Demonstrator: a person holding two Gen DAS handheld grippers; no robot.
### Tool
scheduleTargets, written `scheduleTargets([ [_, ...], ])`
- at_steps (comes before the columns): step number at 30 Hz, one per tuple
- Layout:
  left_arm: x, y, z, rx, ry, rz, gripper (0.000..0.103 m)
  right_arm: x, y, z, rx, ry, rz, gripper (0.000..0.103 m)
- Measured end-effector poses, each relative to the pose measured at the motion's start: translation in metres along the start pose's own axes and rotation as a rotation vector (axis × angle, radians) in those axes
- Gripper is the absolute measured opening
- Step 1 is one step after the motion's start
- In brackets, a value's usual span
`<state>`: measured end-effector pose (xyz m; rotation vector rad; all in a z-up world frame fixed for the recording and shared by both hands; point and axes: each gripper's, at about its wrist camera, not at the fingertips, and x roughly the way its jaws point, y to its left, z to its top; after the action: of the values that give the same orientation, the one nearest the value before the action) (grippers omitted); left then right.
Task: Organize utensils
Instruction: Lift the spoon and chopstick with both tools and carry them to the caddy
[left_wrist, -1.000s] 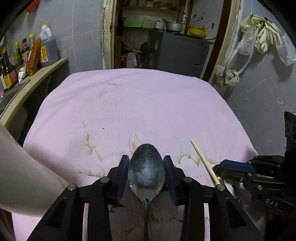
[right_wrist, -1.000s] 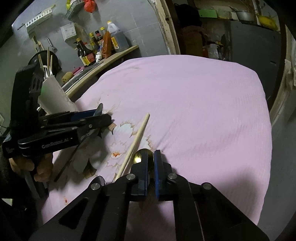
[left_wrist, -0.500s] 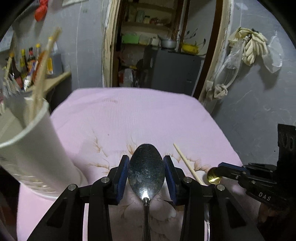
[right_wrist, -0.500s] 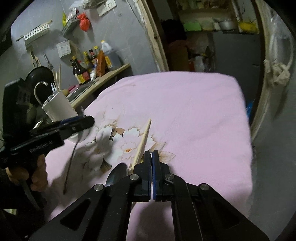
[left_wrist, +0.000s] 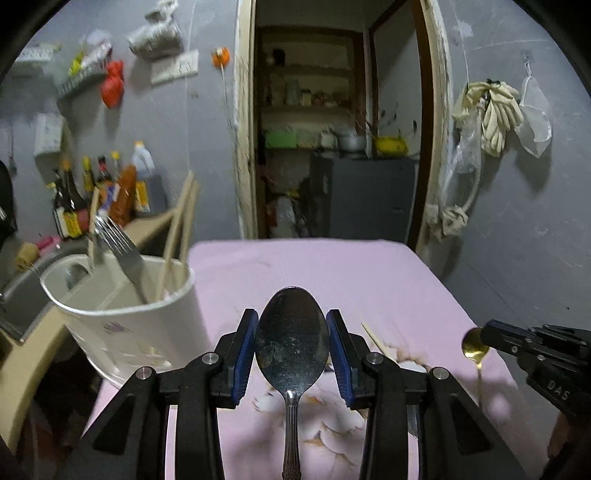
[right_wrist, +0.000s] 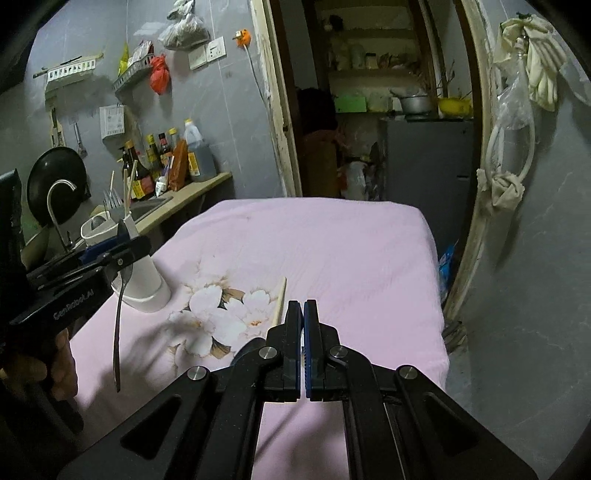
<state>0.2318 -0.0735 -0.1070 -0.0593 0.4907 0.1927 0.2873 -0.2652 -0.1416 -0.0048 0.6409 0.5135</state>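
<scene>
Spoons ride lifted for dropping into the white holder (left_wrist: 122, 325): left gripper (left_wrist: 291, 347) fingers clamp the steel spoon (left_wrist: 291, 343), right gripper (right_wrist: 303, 332) fingers pinch the gold spoon (left_wrist: 474, 347).

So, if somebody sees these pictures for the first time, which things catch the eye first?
Probably the large steel spoon clamped by its bowl in the left claw, above the pink flowered cloth. Next, the white holder at the left, with a fork and chopsticks, and the small gold spoon in the right claw.
</scene>
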Motion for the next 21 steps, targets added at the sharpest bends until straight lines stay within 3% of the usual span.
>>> scheduleTargets([
  [7,-0.016,0.014,0.010,-0.030,-0.057,0.020,0.036,-0.018,0.013,0.011,-0.015,-0.062,-0.039,0.002],
  [15,-0.032,0.043,0.036,-0.083,-0.100,0.012,0.036,-0.046,0.046,0.055,-0.072,-0.197,-0.082,0.002],
  [21,-0.044,0.071,0.067,-0.109,-0.133,0.009,0.036,-0.054,0.085,0.099,-0.088,-0.286,-0.059,0.002],
])
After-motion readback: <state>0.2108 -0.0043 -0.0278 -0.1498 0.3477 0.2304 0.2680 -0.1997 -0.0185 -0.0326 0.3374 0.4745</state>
